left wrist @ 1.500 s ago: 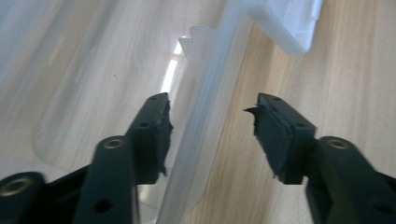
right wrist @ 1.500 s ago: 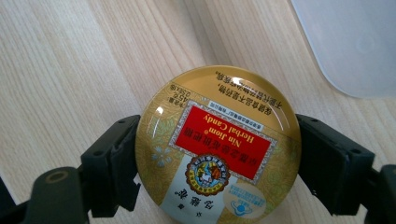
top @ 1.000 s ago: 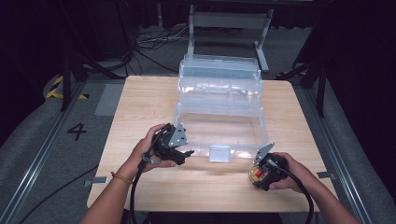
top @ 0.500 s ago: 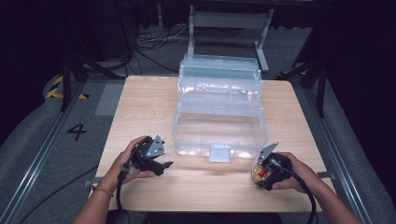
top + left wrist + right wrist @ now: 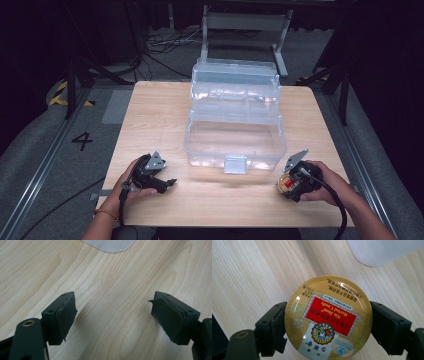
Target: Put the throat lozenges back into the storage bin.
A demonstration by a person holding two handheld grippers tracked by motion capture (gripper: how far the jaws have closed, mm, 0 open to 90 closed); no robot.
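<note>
Two hand-held black two-jaw grippers are seen low over a pale light-wood table [image 5: 150, 115] with rounded corners and visible grain. The left gripper [image 5: 169, 182] is held near the table's front left edge, its jaws spread wide with nothing between them; in the left gripper view only bare wood lies between the pads [image 5: 65, 315], and a rounded corner of clear plastic shows at the top. The right gripper [image 5: 328, 322] is held near the front right edge, its jaws closed against the two sides of a round gold tin with a red "Nin Jiom Herbal Candy" label [image 5: 328, 318]; in the high view the tin [image 5: 286, 183] is seen just off the toolbox's front right corner, whether touching the wood cannot be told. A clear plastic cantilever toolbox [image 5: 235, 125] stands at the table's centre, opened, with stepped upper trays toward the far side and an empty-looking lower tub with a front latch toward the person. Grey carpeted floor [image 5: 35, 150] surrounds the table, marked with a black numeral 4 [image 5: 82, 141] at the left and yellow-black hazard tape [image 5: 62, 92] farther back. Black cables [image 5: 165, 42] are strewn on the floor behind, beside a grey metal stand [image 5: 245, 25]. The room beyond is dark.
</note>
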